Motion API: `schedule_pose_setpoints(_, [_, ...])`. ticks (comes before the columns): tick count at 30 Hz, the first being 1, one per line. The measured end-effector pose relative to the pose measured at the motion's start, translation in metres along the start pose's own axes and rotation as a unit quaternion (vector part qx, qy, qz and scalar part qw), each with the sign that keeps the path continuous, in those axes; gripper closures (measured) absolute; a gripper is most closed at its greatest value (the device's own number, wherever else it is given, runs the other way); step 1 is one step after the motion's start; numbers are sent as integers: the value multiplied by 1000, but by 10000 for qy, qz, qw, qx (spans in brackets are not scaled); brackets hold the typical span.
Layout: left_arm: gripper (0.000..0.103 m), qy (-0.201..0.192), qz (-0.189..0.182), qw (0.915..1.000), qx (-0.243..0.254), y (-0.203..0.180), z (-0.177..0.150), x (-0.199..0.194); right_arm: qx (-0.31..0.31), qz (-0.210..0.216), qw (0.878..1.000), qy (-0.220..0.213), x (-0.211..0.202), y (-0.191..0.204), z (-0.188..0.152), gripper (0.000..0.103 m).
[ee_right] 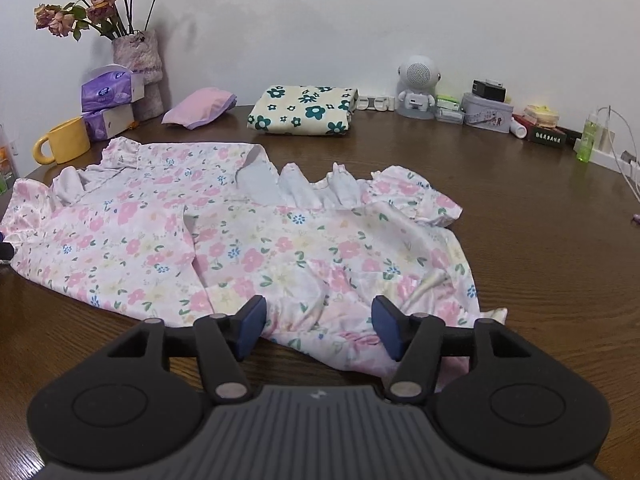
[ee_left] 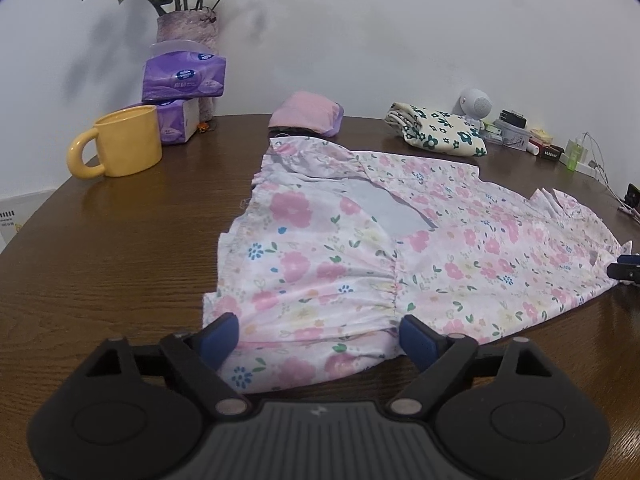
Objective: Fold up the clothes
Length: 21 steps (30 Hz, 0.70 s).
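tabletop: dark brown wood grain, rounded edge, slight sheen; carries everything ahead of my claws.
dress: pink floral, thin soft cloth with gathered ruffle seams; lies spread flat and wide right in front of both claws, near hem under them. One side part looks turned in, grey inner face showing, otherwise unfolded. My call: folding barely begun, main folds all left.
done pile: cream cloth with dark green flowers, neat rectangle, well beyond my right claw; pink-purple bundle, soft lumpy fold, beyond and left of it. Both look finished.
left claw: jaws spread wide, blue pads either side of the hem, cloth lying between, not pinched.
right claw: jaws apart, narrower than the left, over the rumpled hem near the sleeve end; no grip.
tissue packs: two, purple plastic, stacked, far ahead left of my left claw.
mug: yellow, glossy, chunky handle, just beside the tissues.
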<state>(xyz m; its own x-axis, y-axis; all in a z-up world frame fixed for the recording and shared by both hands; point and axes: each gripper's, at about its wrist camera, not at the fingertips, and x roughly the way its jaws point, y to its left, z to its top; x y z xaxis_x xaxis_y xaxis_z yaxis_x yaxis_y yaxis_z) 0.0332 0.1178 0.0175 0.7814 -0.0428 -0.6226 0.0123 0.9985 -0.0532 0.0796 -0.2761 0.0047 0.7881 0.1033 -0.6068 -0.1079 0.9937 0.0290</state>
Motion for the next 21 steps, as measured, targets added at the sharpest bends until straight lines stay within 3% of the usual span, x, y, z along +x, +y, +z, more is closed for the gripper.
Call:
schedule_pose_setpoints(9, [0, 31, 10, 10000, 63, -3, -2, 3, -93, 55, 9999, 38, 3, 9, -1, 24])
schedule_pose_setpoints(17, [0, 93, 158, 9995, 274, -10, -3, 6, -133, 31, 9999, 101, 5, 12, -1, 16])
schedule_pose_setpoints(21, [0, 103, 162, 9995, 268, -10, -2, 7, -125, -35, 9998, 159, 7, 11, -1, 7])
